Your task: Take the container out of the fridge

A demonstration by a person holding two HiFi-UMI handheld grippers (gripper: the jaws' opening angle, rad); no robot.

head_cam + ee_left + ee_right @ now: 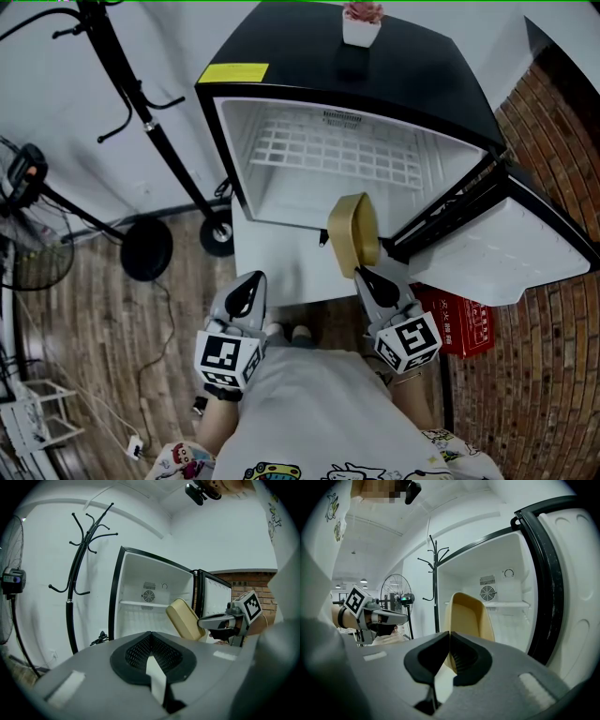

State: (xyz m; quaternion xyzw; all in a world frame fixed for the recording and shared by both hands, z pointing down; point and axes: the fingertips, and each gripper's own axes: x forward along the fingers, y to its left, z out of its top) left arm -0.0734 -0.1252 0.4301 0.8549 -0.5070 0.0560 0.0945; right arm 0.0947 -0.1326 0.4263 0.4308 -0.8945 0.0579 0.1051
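The fridge (422, 84) stands open, its door (511, 239) swung out to its right. Inside it a white wire shelf (328, 150) shows, with a small round fan grille on the back wall.

The tan container (353, 230) is in the air just in front of the fridge's opening, low and toward the hinge side. It is tipped up on edge, with its hollow side turned toward the right gripper. The right gripper (364, 274) has its jaws pinched on the container's near rim, one jaw inside the hollow and one outside.

The left gripper (248, 289) hangs in front of the fridge, to the left of the container and well apart from it. Its jaws are pressed together with nothing between them, and it points toward the opening.

On top of the fridge sits a small white pot (361, 28) with a pink plant, near the back edge, and a yellow label (232, 72) lies at the front left corner. A black coat stand (141, 112) rises just left of the fridge, and a fan (23, 173) stands farther left. A red box (464, 323) lies on the floor under the open door.
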